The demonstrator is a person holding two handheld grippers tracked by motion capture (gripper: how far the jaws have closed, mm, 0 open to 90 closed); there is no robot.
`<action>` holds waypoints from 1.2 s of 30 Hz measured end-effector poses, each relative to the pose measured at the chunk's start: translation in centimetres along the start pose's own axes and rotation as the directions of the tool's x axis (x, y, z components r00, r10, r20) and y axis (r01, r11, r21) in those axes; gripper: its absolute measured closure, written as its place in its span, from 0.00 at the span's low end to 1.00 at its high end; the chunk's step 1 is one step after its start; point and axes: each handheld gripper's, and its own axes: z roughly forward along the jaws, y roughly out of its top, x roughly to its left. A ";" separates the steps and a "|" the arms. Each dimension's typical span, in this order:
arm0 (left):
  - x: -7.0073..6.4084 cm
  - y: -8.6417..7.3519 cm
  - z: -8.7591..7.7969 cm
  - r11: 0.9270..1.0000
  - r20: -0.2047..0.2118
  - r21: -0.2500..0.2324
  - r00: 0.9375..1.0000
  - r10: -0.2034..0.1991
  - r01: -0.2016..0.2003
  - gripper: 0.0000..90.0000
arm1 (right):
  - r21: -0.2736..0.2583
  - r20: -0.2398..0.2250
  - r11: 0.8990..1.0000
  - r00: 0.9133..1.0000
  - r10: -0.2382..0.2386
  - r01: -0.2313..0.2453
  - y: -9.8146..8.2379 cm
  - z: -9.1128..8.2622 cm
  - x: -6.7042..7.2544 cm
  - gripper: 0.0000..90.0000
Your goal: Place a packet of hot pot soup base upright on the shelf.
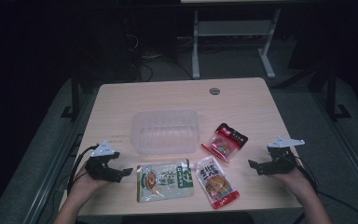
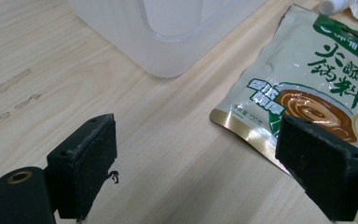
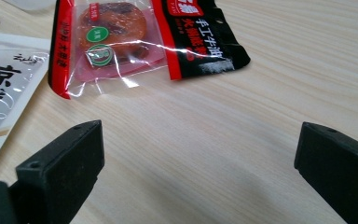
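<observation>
Now both claws (image 1: 121, 171) (image 1: 256, 165) wide, empty.

Showing pale wood grain, frosted plastic and glossy foil.

Lying matt and finely grained as a light wooden tabletop (image 2: 168, 154); standing cloudy and smooth as a translucent plastic container (image 2: 163, 32); gleaming with creased film on the green sauce pouch (image 2: 317, 79) and the red-and-black snack packet (image 3: 135, 37); glinting silver-white on the spouted pouch (image 3: 4, 88); looking dull, black and slightly rough on the jaw pads.

Left gripper (image 1: 121, 171) jaws apart, right gripper (image 1: 257, 165) likewise
</observation>
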 end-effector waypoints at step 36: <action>-1.5 0.5 0.2 1.000 0.049 -0.021 0.999 0.004 -0.003 0.15 | 0.037 -0.174 0.993 0.979 -0.105 0.113 8.8 4.1 2.2 0.99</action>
